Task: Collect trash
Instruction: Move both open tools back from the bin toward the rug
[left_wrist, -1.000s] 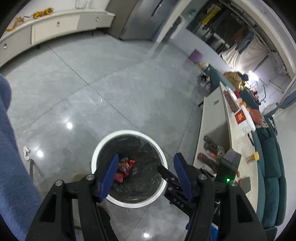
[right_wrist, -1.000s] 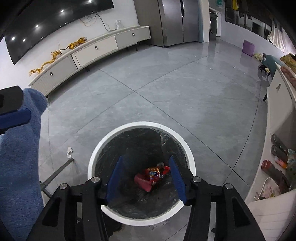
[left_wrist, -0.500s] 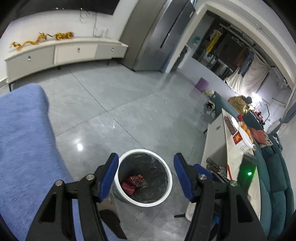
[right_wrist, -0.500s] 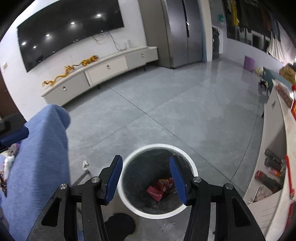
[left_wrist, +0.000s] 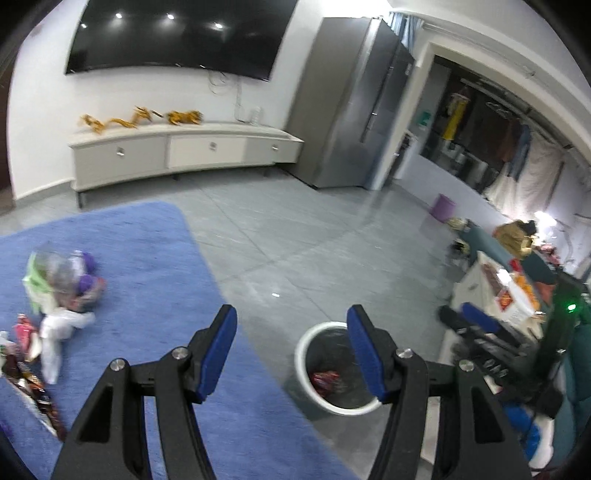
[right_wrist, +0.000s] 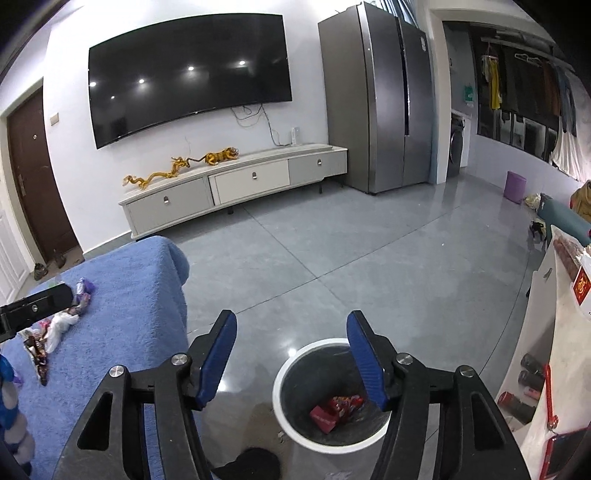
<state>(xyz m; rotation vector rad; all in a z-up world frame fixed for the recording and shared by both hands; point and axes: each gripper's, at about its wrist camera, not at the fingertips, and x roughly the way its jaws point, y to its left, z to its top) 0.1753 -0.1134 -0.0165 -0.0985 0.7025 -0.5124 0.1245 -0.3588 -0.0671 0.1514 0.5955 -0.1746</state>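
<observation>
A white round trash bin (left_wrist: 309, 387) (right_wrist: 286, 417) with a dark liner stands on the grey floor and holds red snack wrappers (left_wrist: 325, 378) (right_wrist: 338, 404). A pile of trash (left_wrist: 61, 288) (right_wrist: 62, 319), with plastic bags, purple bits and dark wrappers, lies on a blue-covered surface (left_wrist: 147, 280) (right_wrist: 136, 295) at the left. My left gripper (left_wrist: 291, 350) is open and empty, raised above the blue surface's edge and the bin. My right gripper (right_wrist: 291, 350) is open and empty, above the bin's left side.
A white TV cabinet (right_wrist: 240, 188) with gold dragon figures stands under a wall TV (right_wrist: 188, 74). A steel fridge (right_wrist: 380, 96) is behind. A white side table (right_wrist: 561, 332) with bottles and a teal sofa are at the right. A purple stool (right_wrist: 515, 186) is far back.
Both grippers have risen and tilted up from right above the bin. The bin now looks smaller and lower. The blue surface with its trash pile has come into view at the left.
</observation>
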